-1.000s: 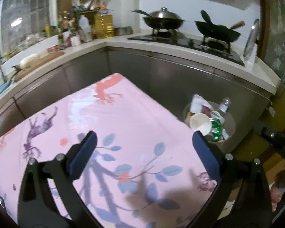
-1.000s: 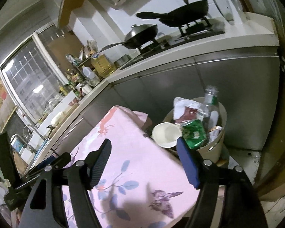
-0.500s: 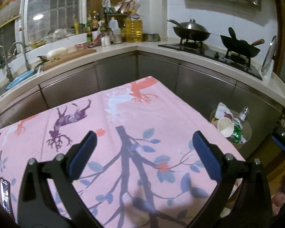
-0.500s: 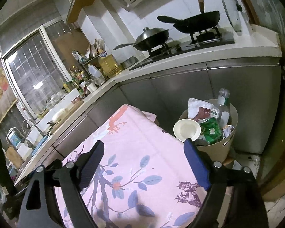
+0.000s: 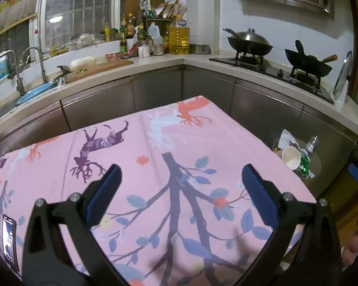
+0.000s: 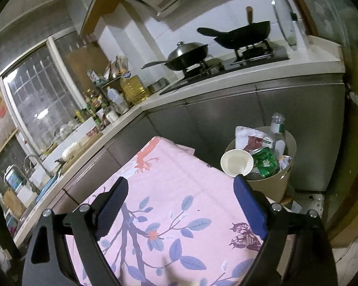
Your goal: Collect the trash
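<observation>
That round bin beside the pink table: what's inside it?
The bin holds a paper cup, a green wrapper, a clear bottle and crumpled white paper. Anything underneath them is covered.

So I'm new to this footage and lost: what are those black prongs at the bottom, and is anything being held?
No robot here: a person holds a two-finger tool in each hand, each with a camera looking along its fingers. One picture shows the left gripper, the other the right gripper, whose fingers have just been opening. Both are open and hold nothing. Below lies a pink floral tablecloth, a phone at its edge. Beside the table stands a trash bin with a paper cup and a plastic bottle.
</observation>
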